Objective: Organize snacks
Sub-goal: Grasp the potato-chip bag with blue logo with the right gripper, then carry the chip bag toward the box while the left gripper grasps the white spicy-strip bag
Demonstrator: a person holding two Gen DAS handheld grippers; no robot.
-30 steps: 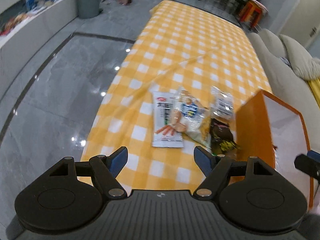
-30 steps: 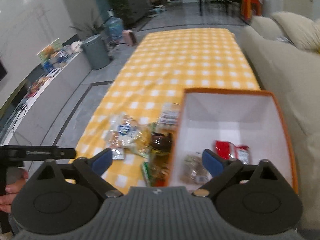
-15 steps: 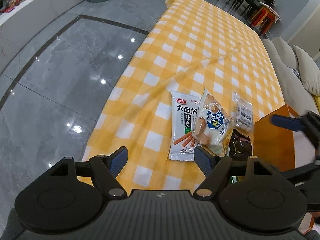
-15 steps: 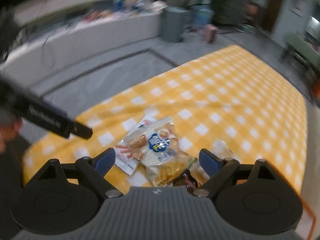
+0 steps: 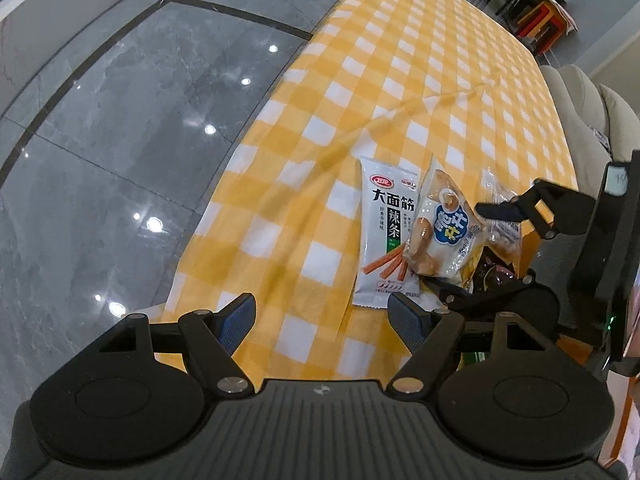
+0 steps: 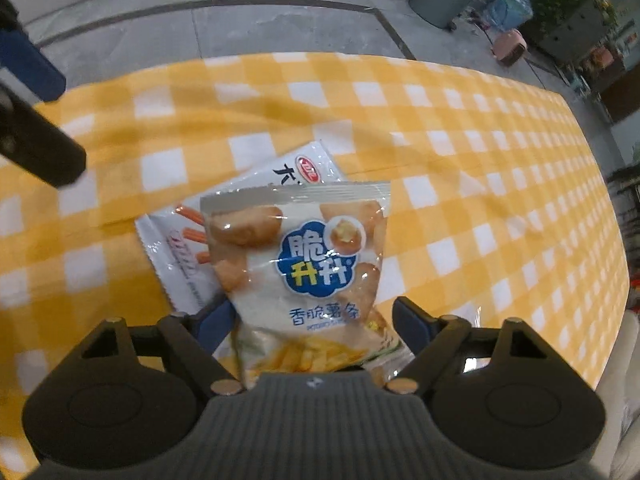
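Two tools work over a tabletop (image 5: 420,80) covered with a yellow and white checked cloth. Snack packets lie in a loose pile near its close edge. A white packet printed with red sticks (image 5: 386,236) lies flat on the cloth, and a potato-stick bag with a blue cloud logo (image 6: 304,264) rests partly on top of it, overlapping its right side as the left wrist view shows it. To the right of that bag sit a small clear packet (image 5: 502,232) and a dark packet (image 5: 494,276), both partly hidden.

From the right wrist view, the right tool (image 6: 308,320) is pointed steeply down at the potato-stick bag. The lower part of the bag lies between its two blue fingers (image 6: 216,322), and the jaws are closing around it. Gaps show at the bag's edges, so the pads do not yet seem to press on it. In the left wrist view the same tool appears as dark arms reaching in from the right, one finger above the bag and one below it.

The left tool (image 5: 320,324) hangs with its jaws wide and nothing between them, over bare cloth just beside the lower left corner of the white packet. It touches no packet. Grey tiled floor (image 5: 120,160) lies beyond the left edge of the tabletop.
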